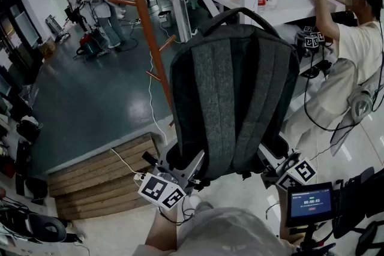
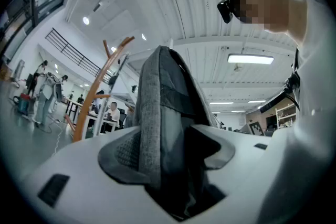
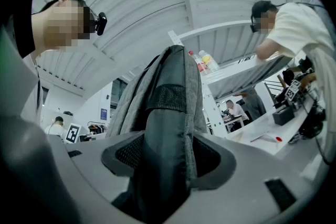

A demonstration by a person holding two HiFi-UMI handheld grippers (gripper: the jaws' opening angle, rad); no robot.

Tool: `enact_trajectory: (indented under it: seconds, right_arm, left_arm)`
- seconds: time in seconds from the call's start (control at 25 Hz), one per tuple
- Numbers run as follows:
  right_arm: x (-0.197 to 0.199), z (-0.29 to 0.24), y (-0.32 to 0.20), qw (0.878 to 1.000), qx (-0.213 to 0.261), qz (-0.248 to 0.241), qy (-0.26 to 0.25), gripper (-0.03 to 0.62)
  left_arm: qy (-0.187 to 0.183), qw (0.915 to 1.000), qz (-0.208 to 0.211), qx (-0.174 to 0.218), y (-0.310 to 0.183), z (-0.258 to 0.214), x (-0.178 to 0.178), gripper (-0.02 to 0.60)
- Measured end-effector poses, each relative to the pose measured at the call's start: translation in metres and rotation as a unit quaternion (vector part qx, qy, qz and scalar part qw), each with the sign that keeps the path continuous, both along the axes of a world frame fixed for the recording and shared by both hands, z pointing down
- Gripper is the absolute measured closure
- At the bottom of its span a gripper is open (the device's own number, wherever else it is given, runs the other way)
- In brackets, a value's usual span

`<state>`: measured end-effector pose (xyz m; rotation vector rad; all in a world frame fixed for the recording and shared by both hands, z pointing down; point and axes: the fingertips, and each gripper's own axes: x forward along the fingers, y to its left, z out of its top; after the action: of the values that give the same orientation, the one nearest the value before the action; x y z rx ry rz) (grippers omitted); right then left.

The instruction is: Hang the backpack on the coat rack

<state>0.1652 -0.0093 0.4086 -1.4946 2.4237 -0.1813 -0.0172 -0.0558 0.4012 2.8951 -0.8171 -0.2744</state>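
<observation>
Grey backpack (image 1: 234, 99), one, upright in head view. Two grippers hold its lower corners: left gripper (image 1: 187, 169), right gripper (image 1: 271, 163). One wooden coat rack (image 1: 147, 33) stands beyond, apart. Left gripper view: jaws wide, clamped on backpack fabric. Right gripper view: likewise. Screen (image 1: 310, 203) print unreadable.

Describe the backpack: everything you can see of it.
The backpack is grey heathered fabric with darker panels and a black loop handle on top. It is held upright in the air, with the left tool and right tool clamped on its lower corners. It hangs on nothing yet; the wooden coat rack stands apart, beyond it to the left.
</observation>
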Motion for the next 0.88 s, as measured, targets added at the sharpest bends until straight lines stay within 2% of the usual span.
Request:
enact_trajectory:
  seconds: [0.28,0.4,0.6,0.88]
  right_arm:
    - [-0.104,-0.014,-0.108,0.998,0.017,-0.055,0.008,0.33]
    - [-0.136,-0.02,-0.141,0.996,0.025,-0.082,0.011,0.33]
    - [-0.149,-0.032,-0.177,0.993,0.037,-0.113,0.009,0.33]
    - [-0.138,-0.08,-0.219,0.988,0.08,-0.131,0.016,0.33]
  left_arm:
    - [0.006,0.9981,-0.06,0.016,-0.084,-0.012,-0.107,0.311]
    - [0.006,0.9956,-0.091,0.021,-0.108,-0.016,-0.14,0.311]
    - [0.006,0.9909,-0.131,0.031,-0.131,-0.025,-0.152,0.311]
    - [0.011,0.9847,-0.155,0.078,-0.166,-0.076,-0.143,0.311]
